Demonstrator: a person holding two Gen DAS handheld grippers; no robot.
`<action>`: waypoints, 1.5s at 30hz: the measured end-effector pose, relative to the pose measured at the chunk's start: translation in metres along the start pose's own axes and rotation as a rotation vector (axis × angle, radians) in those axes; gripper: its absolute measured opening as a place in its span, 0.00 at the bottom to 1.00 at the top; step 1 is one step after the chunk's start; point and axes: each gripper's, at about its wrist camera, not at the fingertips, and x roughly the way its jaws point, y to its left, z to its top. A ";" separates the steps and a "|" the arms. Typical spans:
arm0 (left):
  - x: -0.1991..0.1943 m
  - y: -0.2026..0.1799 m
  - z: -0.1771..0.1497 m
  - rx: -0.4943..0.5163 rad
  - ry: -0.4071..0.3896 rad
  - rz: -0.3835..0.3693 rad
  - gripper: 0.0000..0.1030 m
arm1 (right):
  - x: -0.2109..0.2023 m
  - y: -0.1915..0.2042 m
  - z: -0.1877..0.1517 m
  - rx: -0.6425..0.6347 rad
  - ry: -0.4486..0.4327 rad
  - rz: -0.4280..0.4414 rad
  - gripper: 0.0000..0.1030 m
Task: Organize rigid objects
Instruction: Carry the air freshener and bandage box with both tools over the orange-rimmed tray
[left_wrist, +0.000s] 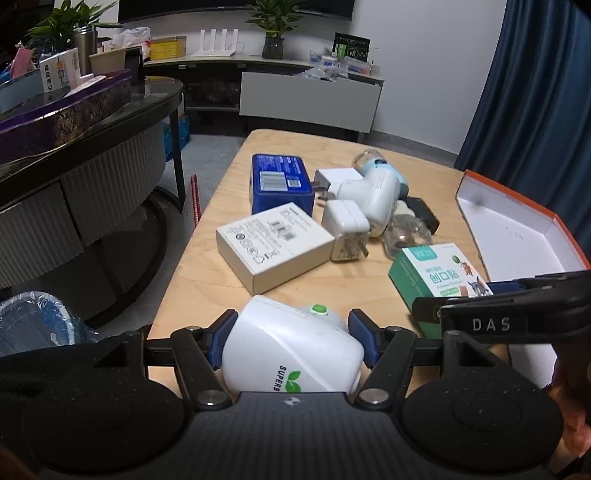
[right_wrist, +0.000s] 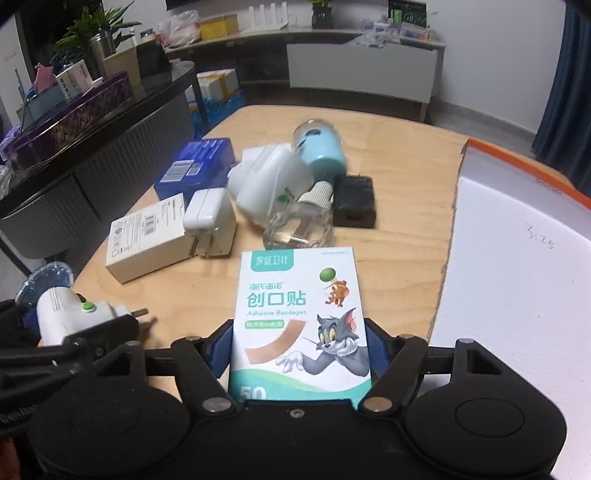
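My left gripper is shut on a white plug-in device with a green button, held just over the near end of the wooden table. The right wrist view shows that device at the lower left, prongs pointing right. My right gripper has both blue pads against the sides of a green-and-white adhesive bandage box with a cartoon cat and mouse. That box lies beside the open white carton with an orange rim.
Mid-table lie a white carton, a blue box, a white charger, a white and pale-blue plug-in unit, a clear bottle and a black adapter. A dark cabinet stands left.
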 end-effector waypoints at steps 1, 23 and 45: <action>-0.001 -0.001 0.001 0.002 -0.004 -0.001 0.64 | -0.004 -0.001 0.000 0.004 -0.011 0.001 0.82; -0.001 -0.106 0.068 0.128 -0.008 -0.205 0.64 | -0.113 -0.105 0.003 0.249 -0.162 -0.175 0.82; 0.037 -0.195 0.087 0.182 -0.013 -0.266 0.64 | -0.119 -0.196 -0.006 0.377 -0.221 -0.281 0.82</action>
